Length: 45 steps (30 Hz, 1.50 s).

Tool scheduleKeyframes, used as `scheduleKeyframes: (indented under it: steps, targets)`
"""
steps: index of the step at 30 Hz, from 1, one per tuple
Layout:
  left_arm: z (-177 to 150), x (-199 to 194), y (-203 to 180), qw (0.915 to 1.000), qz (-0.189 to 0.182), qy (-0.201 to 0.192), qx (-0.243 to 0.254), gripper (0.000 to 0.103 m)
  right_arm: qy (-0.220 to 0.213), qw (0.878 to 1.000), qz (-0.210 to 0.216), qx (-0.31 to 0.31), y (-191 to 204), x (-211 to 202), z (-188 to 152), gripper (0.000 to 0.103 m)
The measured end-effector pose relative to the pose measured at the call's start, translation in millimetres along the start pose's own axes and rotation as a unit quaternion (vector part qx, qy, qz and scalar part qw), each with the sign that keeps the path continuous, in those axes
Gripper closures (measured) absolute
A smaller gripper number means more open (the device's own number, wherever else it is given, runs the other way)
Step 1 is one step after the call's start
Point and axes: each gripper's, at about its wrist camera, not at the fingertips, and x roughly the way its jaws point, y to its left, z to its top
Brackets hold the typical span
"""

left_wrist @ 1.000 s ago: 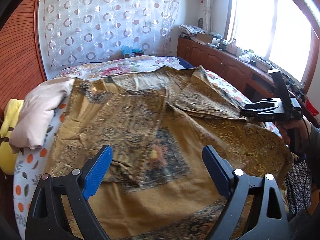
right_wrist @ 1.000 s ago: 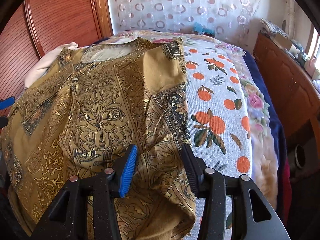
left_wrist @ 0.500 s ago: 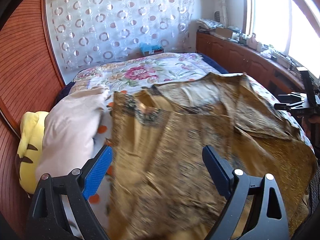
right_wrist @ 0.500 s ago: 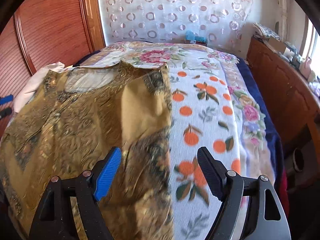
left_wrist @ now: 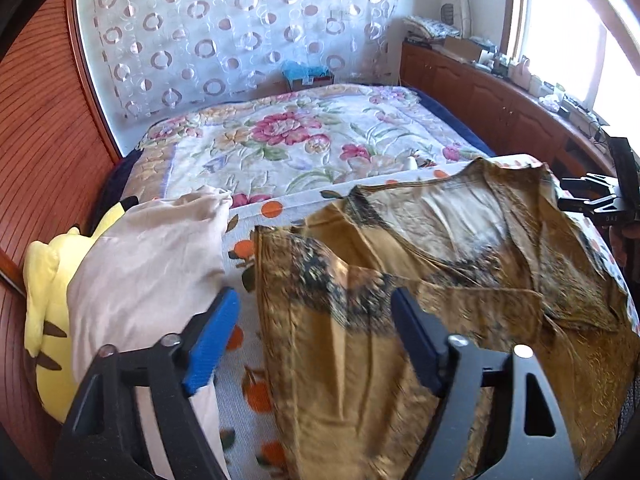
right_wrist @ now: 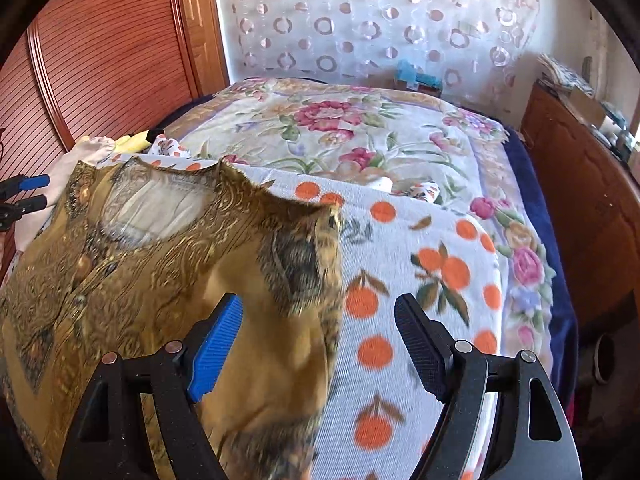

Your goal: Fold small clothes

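Garment: gold patterned top (left_wrist: 460, 304) is lying on the bed (left_wrist: 304, 148), beside the pale pillow (left_wrist: 148, 264).
Left gripper (left_wrist: 316, 340): spread, jaws just narrowing, apparently gripping nothing.
Right gripper (right_wrist: 320, 340): spread, hovering over the top's edge (right_wrist: 280, 320).

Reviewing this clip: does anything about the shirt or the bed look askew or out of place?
Nothing damaged or spilled. The gold patterned shirt lies spread on the orange-print blanket, both sleeves folded inward but rumpled and uneven. A pale pillow and yellow plush toy crowd its left edge.
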Motion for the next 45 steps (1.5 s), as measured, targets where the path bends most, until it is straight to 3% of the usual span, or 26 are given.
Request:
scheduleKeyframes:
  steps: [7,17,27,33,37,40,41,42,43,45]
  targets:
    - [9.6,24.5,7.0,0.9996,0.001,0.028,0.004,0.041,0.014,1.000,0.021,-0.003,-12.0,30.0,14.3,0.023]
    - [15.3,43.5,13.2,0.9990,-0.003,0.044,-0.005,0.041,0.013,0.999,0.025,-0.017,-6.6,43.3,24.4,0.027]
    - [19.4,53.2,9.9,0.9986,-0.011,0.051,-0.008,0.041,0.014,0.999,0.019,-0.023,2.0,46.5,28.0,0.041]
    - [19.3,56.6,9.5,0.9983,-0.015,0.055,-0.007,0.042,0.015,0.999,0.015,-0.029,2.7,48.5,28.8,0.042]
    - [18.3,56.4,9.6,0.9983,-0.021,0.053,-0.010,0.052,0.015,0.999,0.012,-0.031,3.6,48.5,28.9,0.042]
    - [18.9,56.0,11.0,0.9983,-0.023,0.053,-0.012,0.069,0.015,0.999,0.013,-0.030,3.6,48.9,29.3,0.042]
    - [19.1,54.2,10.8,0.9984,-0.022,0.050,-0.013,0.076,0.014,0.999,0.013,-0.030,3.3,48.7,29.4,0.044]
    - [19.7,51.3,9.9,0.9984,-0.027,0.047,-0.014,0.086,0.011,0.999,0.016,-0.031,3.5,47.4,29.6,0.065]
    - [20.4,48.0,8.4,0.9984,-0.033,0.043,-0.014,0.089,0.009,0.999,0.021,-0.034,4.7,46.4,29.6,0.084]
    - [21.8,38.2,3.8,0.9988,-0.036,0.031,-0.010,0.093,0.013,0.999,0.034,-0.034,7.0,45.7,29.6,0.092]
